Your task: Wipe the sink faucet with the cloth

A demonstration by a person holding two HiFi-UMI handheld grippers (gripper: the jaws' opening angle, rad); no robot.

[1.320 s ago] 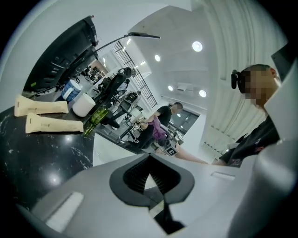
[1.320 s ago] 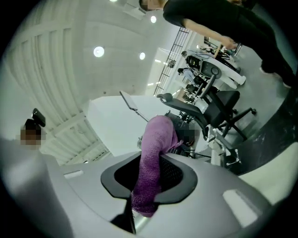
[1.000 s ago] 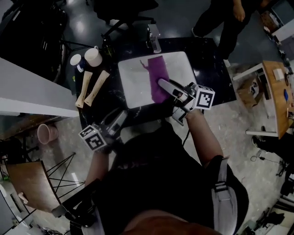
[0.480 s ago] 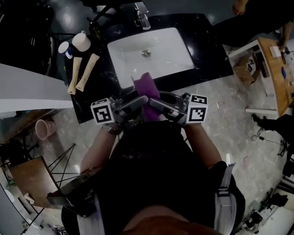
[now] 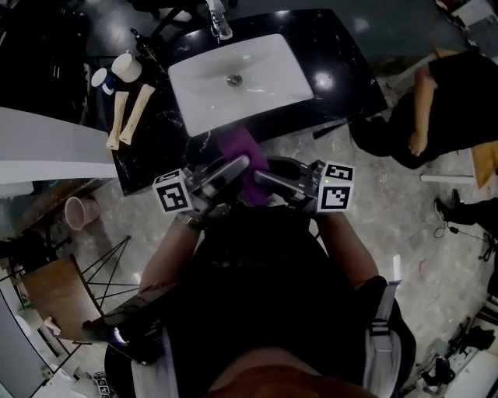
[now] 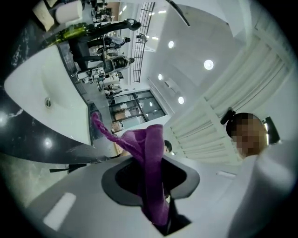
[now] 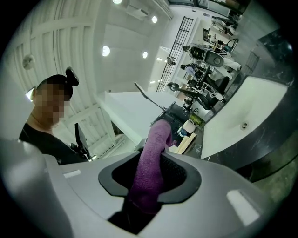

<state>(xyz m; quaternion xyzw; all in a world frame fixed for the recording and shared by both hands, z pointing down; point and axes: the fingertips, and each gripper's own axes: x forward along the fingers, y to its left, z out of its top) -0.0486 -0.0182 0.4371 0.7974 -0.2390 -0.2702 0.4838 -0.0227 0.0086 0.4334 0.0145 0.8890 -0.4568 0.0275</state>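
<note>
Purple cloth (image 5: 243,149) hangs between the two tongs in the head view. It is in front of our chest and off the black counter (image 5: 342,70), at 6 o'clock from the white sink (image 5: 268,74). We hold the left gripper (image 5: 243,164) and the right gripper (image 5: 261,177) almost tip to tip, with the fabric bunched where they meet. The faucet (image 5: 219,22) stands at the sink's 12 o'clock edge, well apart from the cloth. At 10 o'clock from the basin we see two cups (image 5: 117,70) and two pale flat packets (image 5: 128,116) on the counter. A person in black (image 5: 436,101) is at 3 o'clock.

In the left gripper view, the cloth rises from between the jaws. They have just been closing and pinch it low down near their root. A thin tail of it trails toward 11 o'clock, and the sink lies beyond at 9 o'clock.

In the right gripper view, a thick roll of the cloth stands between the jaws and leans toward 1 o'clock. These jaws have just been opening, and we read them as slack around the fabric rather than pressing it. The sink shows at 3 o'clock.
</note>
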